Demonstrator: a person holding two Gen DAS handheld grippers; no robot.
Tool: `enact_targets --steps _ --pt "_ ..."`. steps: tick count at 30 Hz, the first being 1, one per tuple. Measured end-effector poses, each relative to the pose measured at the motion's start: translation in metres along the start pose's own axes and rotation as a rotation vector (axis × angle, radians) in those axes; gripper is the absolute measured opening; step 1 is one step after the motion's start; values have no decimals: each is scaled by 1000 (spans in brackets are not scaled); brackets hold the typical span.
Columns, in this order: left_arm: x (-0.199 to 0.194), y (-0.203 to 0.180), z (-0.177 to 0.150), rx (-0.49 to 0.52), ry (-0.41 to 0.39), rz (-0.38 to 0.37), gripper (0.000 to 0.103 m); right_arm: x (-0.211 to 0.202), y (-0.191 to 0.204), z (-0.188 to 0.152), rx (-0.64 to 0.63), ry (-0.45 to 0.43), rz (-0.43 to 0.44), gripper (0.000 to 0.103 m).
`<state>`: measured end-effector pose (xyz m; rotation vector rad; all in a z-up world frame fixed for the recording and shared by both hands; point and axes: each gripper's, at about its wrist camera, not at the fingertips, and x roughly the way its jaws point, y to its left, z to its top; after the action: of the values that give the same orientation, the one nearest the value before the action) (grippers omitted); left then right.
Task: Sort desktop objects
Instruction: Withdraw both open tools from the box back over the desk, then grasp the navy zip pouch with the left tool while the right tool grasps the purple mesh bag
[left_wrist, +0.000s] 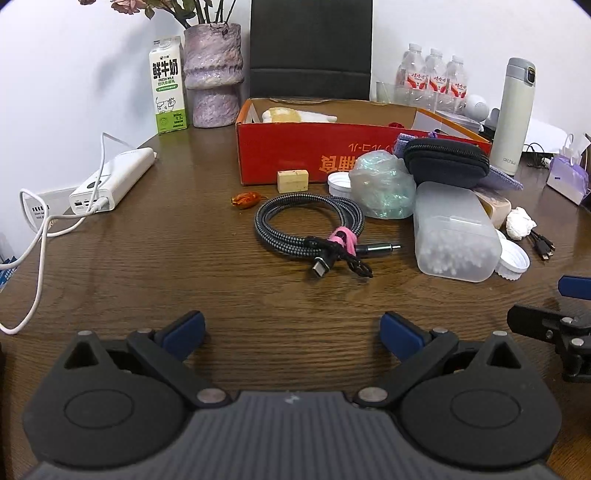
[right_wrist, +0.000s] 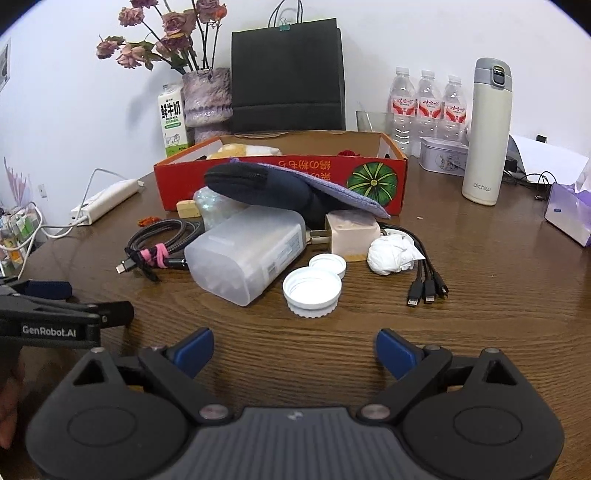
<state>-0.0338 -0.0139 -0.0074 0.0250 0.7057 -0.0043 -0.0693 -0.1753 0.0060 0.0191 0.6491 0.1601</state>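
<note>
A pile of loose objects lies before a red cardboard box (left_wrist: 295, 147) (right_wrist: 391, 162): a coiled braided cable (left_wrist: 306, 225) (right_wrist: 159, 236), a translucent cotton-swab box (left_wrist: 454, 232) (right_wrist: 247, 254), a black zip pouch (left_wrist: 447, 158) (right_wrist: 258, 184), a purple cloth (right_wrist: 332, 188), white caps (right_wrist: 312, 291), crumpled tissue (right_wrist: 391, 254), a multi-plug cable (right_wrist: 428, 288). My left gripper (left_wrist: 291, 334) is open and empty, near the table's front. My right gripper (right_wrist: 295, 350) is open and empty, short of the caps.
A white power bank (left_wrist: 114, 177) with cable lies left. A milk carton (left_wrist: 168, 85), vase (left_wrist: 214, 74), water bottles (right_wrist: 428, 107), thermos (right_wrist: 485, 133), tin (right_wrist: 443, 155) and tissue box (right_wrist: 569, 214) stand around the back. A small wooden block (left_wrist: 293, 181) sits by the box.
</note>
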Motion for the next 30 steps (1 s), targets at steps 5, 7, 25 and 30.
enact_targets --steps 5,7,25,30 --pt "0 0 0 -1 0 1 103 1 -2 0 11 11 6 95" --pt "0 0 0 -1 0 1 103 1 -3 0 16 12 8 95" --pt "0 -1 0 -3 1 3 103 2 -3 0 22 19 24 95" --pt "0 -1 0 -2 -1 2 103 -2 -5 1 24 -4 26 94"
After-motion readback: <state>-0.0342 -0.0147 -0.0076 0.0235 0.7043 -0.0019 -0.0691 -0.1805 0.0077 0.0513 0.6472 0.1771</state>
